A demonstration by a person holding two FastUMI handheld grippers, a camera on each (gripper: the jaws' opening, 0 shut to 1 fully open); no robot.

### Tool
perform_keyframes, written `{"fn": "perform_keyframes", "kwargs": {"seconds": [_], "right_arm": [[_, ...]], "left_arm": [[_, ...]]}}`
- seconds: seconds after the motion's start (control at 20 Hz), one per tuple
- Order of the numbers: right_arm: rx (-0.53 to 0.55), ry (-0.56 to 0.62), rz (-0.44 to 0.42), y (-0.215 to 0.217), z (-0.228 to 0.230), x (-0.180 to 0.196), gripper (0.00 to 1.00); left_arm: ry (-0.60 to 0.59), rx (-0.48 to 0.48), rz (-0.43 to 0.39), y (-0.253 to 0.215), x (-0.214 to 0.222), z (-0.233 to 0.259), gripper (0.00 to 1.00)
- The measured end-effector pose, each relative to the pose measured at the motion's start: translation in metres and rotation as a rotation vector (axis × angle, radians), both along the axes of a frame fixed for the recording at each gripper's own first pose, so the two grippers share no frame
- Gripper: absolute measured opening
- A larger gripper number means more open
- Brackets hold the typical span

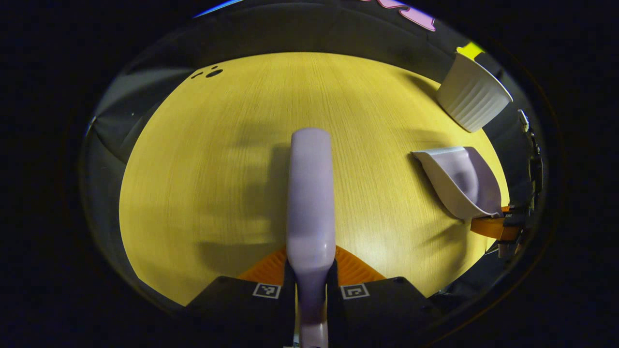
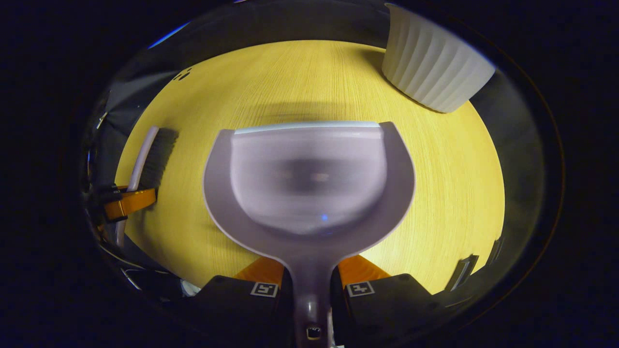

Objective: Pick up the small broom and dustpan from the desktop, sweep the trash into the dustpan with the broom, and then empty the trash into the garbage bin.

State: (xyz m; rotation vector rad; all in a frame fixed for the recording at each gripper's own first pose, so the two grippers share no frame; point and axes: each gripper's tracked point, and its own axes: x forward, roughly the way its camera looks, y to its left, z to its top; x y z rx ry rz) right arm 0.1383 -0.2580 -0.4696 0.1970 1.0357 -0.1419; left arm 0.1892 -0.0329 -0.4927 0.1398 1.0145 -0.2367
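My left gripper [image 1: 310,263] is shut on the handle of the small lavender broom [image 1: 310,193], which points straight ahead over the yellow wooden desktop [image 1: 208,193]. In the right gripper view the same broom [image 2: 147,157] shows at the left with dark bristles, held by orange fingers [image 2: 129,203]. My right gripper [image 2: 309,271] is shut on the handle of the lavender dustpan [image 2: 309,183], held level above the desk with its lip facing away. In the left gripper view the dustpan [image 1: 459,181] hangs at the right. A few dark bits of trash [image 1: 210,73] lie at the far left of the desk.
A white ribbed garbage bin [image 2: 433,63] stands at the desk's far right, just beyond the dustpan; it also shows in the left gripper view as the bin [image 1: 471,94]. Dark floor surrounds the round desktop edge [image 1: 145,270].
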Motion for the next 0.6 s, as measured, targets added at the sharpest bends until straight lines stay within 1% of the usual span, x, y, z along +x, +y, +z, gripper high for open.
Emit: {"fn": "perform_keyframes", "kwargs": {"seconds": [0.05, 0.1, 0.2, 0.3, 0.35, 0.4, 0.45, 0.5, 0.55, 0.6], "right_arm": [[-0.002, 0.002, -0.001, -0.0005, -0.0004, -0.0009, 0.33], [0.003, 0.003, -0.002, 0.0, -0.0025, -0.0011, 0.37], [0.013, 0.006, -0.007, 0.0007, -0.0042, -0.0014, 0.37], [0.012, 0.01, -0.002, 0.0013, -0.0065, -0.0018, 0.37], [0.013, 0.015, 0.001, 0.0018, -0.0085, -0.0022, 0.34], [0.015, 0.012, 0.002, 0.0027, -0.0082, -0.0023, 0.38], [0.017, 0.007, 0.0, 0.0029, -0.0081, -0.0008, 0.39], [0.022, 0.001, -0.004, 0.0034, -0.0071, 0.0, 0.43], [0.04, -0.007, -0.008, 0.0063, -0.0058, 0.0025, 0.42], [0.053, -0.016, -0.016, 0.0088, -0.0029, 0.003, 0.48]], "left_arm": [[0.0, 0.02, -0.01, -0.0011, 0.0004, -0.0009, 0.32], [-0.004, 0.037, -0.02, -0.0021, 0.0018, -0.0014, 0.32], [-0.006, 0.055, -0.029, -0.0051, 0.0027, -0.0014, 0.34], [-0.003, 0.061, -0.026, -0.0055, 0.0043, -0.0016, 0.35], [-0.001, 0.063, -0.029, -0.0054, 0.0041, -0.0025, 0.36], [0.002, 0.066, -0.035, -0.0061, 0.0024, -0.0032, 0.36], [0.005, 0.065, -0.048, -0.0078, 0.0018, -0.0029, 0.37], [0.004, 0.06, -0.056, -0.0081, 0.0019, -0.0028, 0.39], [0.006, 0.048, -0.059, -0.0092, 0.0016, -0.0024, 0.4], [0.004, 0.028, -0.051, -0.0109, 0.0001, -0.0002, 0.41]]}}
